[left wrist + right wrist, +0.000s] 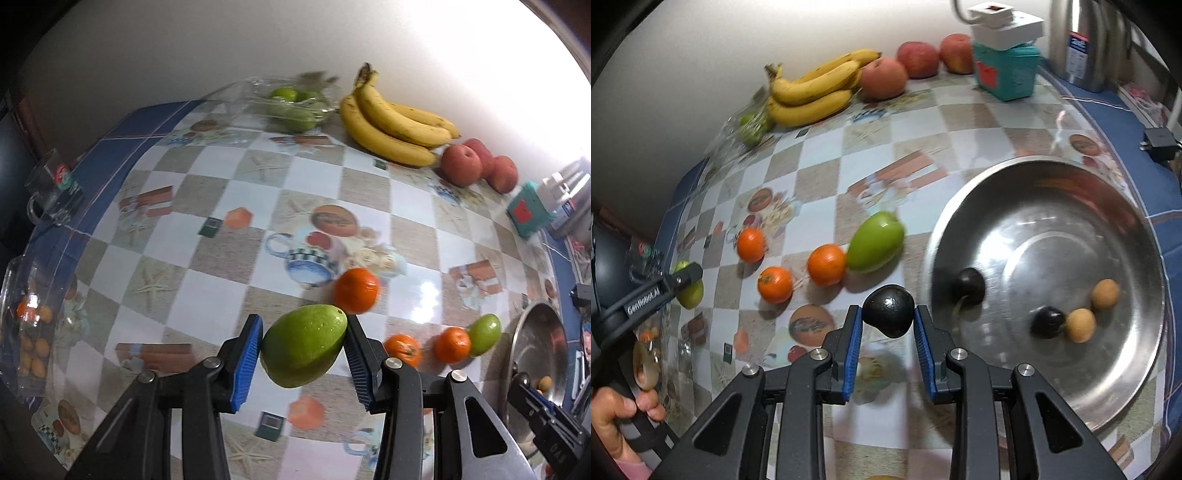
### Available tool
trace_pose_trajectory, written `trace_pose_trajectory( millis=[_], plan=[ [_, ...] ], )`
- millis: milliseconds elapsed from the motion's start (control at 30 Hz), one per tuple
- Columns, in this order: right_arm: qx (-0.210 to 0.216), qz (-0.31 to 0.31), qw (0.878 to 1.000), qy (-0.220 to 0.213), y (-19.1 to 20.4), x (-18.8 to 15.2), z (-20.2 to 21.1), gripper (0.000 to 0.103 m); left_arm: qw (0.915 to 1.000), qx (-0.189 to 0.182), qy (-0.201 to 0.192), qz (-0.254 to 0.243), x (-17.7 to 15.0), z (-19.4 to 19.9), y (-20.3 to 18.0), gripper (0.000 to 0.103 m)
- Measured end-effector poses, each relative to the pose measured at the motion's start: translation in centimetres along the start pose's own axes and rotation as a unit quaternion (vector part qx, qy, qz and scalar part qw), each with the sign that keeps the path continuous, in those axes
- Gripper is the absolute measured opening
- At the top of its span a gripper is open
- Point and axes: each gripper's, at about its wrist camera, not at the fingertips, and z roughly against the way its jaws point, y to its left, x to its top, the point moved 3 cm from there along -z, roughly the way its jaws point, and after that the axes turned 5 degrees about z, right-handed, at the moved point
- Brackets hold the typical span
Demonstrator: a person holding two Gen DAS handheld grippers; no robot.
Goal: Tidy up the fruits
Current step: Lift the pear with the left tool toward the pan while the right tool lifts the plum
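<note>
The left gripper clamps a green fruit between its blue pads, held above the checkered tablecloth; the right gripper clamps a dark fruit just left of the steel bowl. Only the left wrist view shows the glass mug at the table's left edge and a clear glass dish holding small orange fruits, too blurred to count. Only the right wrist view looks into the bowl: two dark fruits and two tan round ones lie in it, four in all. That view also shows the person's hand on the left gripper's handle, a steel kettle and white boxes stacked on a teal box. Both views show a banana bunch by the wall with three bananas visible, three red apples beside it, and green fruits in a clear bag, at least two. On the cloth lie three oranges, one apart from the others, and a second green fruit touching the rightmost orange. In the right view the left gripper's green fruit shows only partly behind its finger.
</note>
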Motion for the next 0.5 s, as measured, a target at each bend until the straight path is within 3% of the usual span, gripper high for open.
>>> trace_pose_trajectory(
  millis=[500],
  plan=[
    [-0.04,-0.082,0.995,-0.03,-7.2,0.7,2.9,0.029,0.9981,-0.053,0.014,-0.027,-1.6,0.8,-5.6,0.048]
  ],
)
